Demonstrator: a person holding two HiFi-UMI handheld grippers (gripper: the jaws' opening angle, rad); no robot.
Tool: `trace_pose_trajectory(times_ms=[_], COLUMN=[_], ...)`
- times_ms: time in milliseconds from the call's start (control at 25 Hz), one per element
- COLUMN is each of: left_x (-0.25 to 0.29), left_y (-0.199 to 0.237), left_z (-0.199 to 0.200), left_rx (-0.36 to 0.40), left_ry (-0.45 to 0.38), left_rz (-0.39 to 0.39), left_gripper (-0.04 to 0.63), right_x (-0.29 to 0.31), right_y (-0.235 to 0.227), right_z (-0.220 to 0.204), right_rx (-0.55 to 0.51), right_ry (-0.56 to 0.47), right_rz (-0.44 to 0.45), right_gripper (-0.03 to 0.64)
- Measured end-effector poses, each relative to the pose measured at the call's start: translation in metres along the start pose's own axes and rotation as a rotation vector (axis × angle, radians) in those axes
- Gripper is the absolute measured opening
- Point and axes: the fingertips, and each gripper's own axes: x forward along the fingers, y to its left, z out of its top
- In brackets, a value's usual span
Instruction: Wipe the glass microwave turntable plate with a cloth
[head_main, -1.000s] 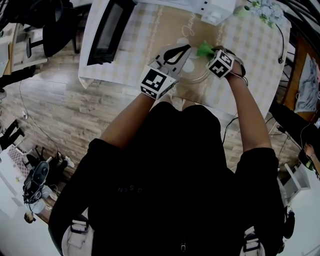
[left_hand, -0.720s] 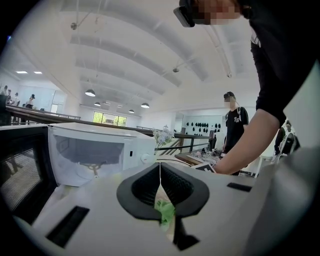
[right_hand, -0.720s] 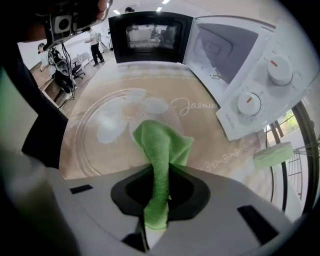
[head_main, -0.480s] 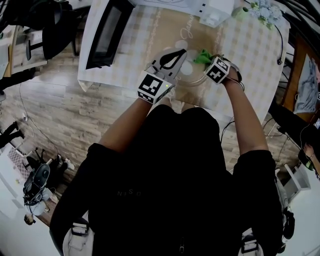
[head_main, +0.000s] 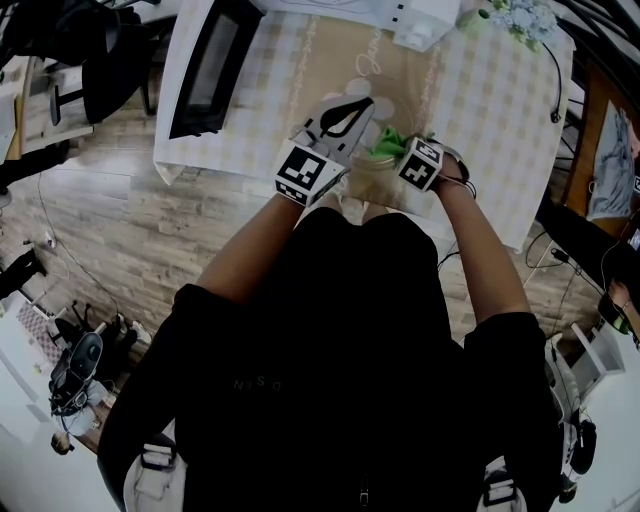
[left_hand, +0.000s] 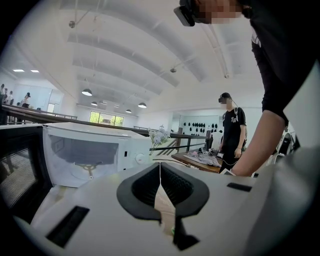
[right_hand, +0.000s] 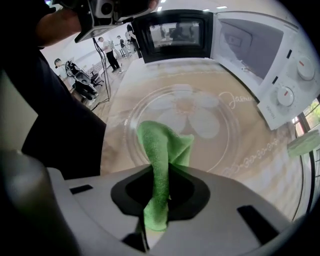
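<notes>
The clear glass turntable plate (right_hand: 220, 145) lies flat on the patterned tablecloth, over a white flower print. My right gripper (right_hand: 161, 172) is shut on a green cloth (right_hand: 165, 145), whose free end rests on the plate's near part. In the head view the cloth (head_main: 388, 142) shows just ahead of the right gripper (head_main: 398, 150), over the plate (head_main: 385, 110). My left gripper (head_main: 352, 105) is beside it to the left, above the table. In its own view the left gripper (left_hand: 160, 167) is shut, tips together, with nothing clearly held.
A white microwave (right_hand: 260, 50) stands at the table's far side with its door (right_hand: 175, 32) swung open to the left (head_main: 215, 65). Artificial flowers (head_main: 525, 20) and a cable (head_main: 555, 80) lie at the far right. The table's near edge is by my body.
My right gripper has drawn the green cloth from the plate's far right side toward me and a little left. The left gripper has hardly moved.
</notes>
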Motion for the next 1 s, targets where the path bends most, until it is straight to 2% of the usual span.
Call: trace_pose_trajectory(times_ms=[320, 440, 640, 1000], left_x=[-0.006, -0.009, -0.018, -0.038], left_y=[-0.004, -0.004, -0.003, 0.001], left_z=[-0.002, -0.001, -0.001, 0.038], left_rx=[0.007, 0.010, 0.017, 0.030], left_ry=[0.011, 0.016, 0.027, -0.016], left_rz=[-0.007, -0.011, -0.011, 0.000], left_gripper=[0.021, 0.021, 0.021, 0.021], right_x=[0.002, -0.002, -0.018, -0.143], right_y=[0.048, 0.058, 0.055, 0.018], right_z=[-0.002, -0.001, 0.008, 0.060], right_rx=[0.015, 0.016, 0.017, 0.161], right_ry=[-0.012, -0.022, -0.099, -0.550], right_rz=[0.162, 0.182, 0.135, -0.097], right_gripper=[0.060, 0.060, 0.060, 0.060])
